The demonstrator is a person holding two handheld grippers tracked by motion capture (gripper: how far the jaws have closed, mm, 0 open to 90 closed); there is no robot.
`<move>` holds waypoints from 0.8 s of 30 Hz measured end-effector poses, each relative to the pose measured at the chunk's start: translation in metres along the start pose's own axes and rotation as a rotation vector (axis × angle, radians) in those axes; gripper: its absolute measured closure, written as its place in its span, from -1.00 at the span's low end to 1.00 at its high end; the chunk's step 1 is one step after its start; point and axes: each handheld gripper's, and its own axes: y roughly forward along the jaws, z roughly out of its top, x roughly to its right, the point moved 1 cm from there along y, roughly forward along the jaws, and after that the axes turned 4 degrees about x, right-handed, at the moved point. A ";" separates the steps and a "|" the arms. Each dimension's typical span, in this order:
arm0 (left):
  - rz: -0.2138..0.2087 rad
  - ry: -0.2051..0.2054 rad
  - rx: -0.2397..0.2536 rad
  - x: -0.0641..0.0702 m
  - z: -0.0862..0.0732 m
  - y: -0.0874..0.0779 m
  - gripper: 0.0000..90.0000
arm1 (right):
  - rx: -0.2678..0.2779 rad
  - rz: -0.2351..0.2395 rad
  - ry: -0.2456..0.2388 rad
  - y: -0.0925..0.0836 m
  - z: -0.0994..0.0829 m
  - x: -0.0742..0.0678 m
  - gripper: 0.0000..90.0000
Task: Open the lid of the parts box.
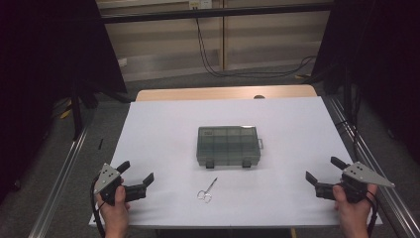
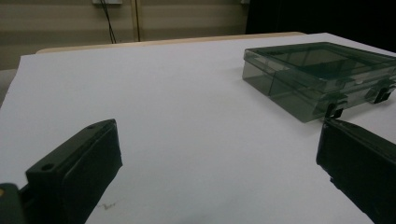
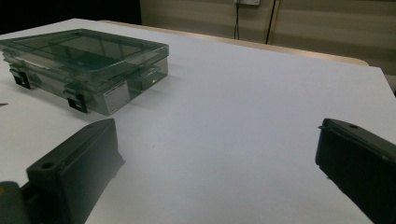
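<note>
White table [image 1: 163, 129] | box [image 1: 228, 145] and scissors [image 1: 206, 191] between both tools | left tool [image 1: 136, 174], right tool [image 1: 322, 171] spread apart, empty

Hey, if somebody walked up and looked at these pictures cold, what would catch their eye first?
Probably the smoky see-through compartment box, lid closed, at the middle of the white table cover. Just in front of it, towards the person, lies a small pair of scissors. At the near corners, the left hand-held gripper and the right hand-held gripper sit with jaws wide open and nothing between them.
</note>
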 end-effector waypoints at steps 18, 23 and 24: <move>-0.034 -0.021 -0.006 0.012 0.003 0.002 -1.00 | -0.014 0.048 -0.019 0.009 0.006 -0.020 -1.00; -0.056 -0.027 -0.007 0.021 0.005 0.005 -1.00 | -0.016 0.061 -0.012 0.009 0.007 -0.025 -1.00; -0.061 -0.021 -0.010 0.026 0.006 0.008 -1.00 | -0.009 0.071 0.005 0.010 0.009 -0.028 -1.00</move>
